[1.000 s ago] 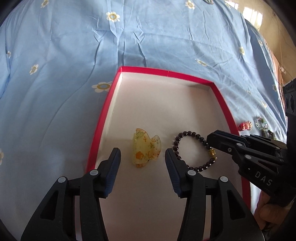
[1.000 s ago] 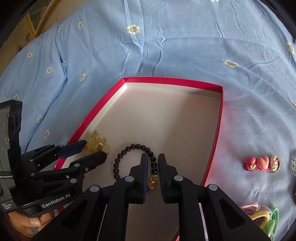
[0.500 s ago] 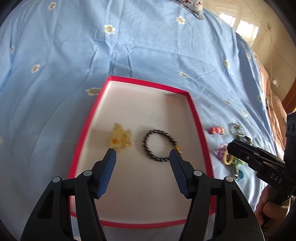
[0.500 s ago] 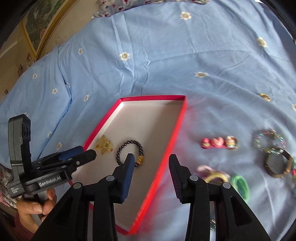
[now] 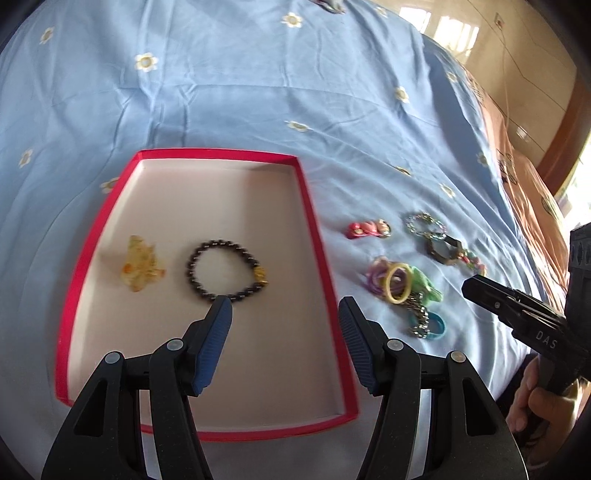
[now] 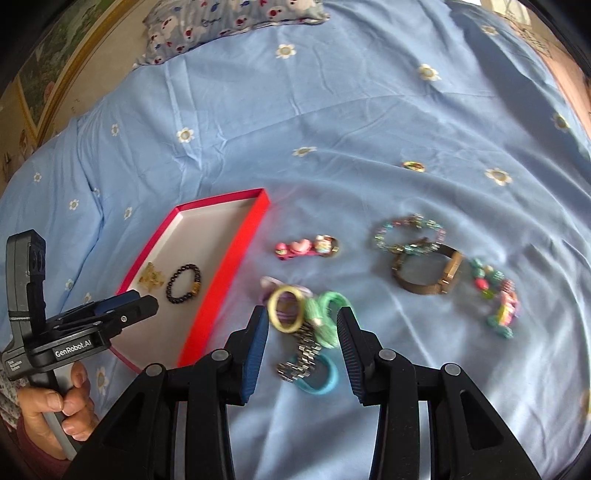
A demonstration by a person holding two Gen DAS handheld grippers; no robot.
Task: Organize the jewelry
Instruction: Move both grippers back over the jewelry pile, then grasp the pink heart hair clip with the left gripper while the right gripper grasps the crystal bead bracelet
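A red-rimmed box (image 5: 314,229) with a pale floor lies on the blue bedsheet. In it lie a yellow hair claw (image 5: 140,269) and a dark bead bracelet (image 5: 225,271) with a gold charm. My left gripper (image 5: 284,314) is open and empty above the box's near right part. My right gripper (image 6: 301,325) is open and empty, hovering over a pile of hair ties and a metal chain (image 6: 303,325) to the right of the box (image 6: 236,266). The same pile (image 5: 402,288) shows in the left wrist view.
On the sheet right of the box lie a pink hair clip (image 6: 306,247), a beaded bracelet (image 6: 406,230), a dark bangle (image 6: 428,273), a colourful bead string (image 6: 498,299) and a small ring (image 6: 413,166). A patterned pillow (image 6: 229,18) lies at the far edge.
My right gripper let go of the bead bracelet in the box, opened, and moved right over the hair-tie pile. My left gripper drew back and shifted right, staying open.
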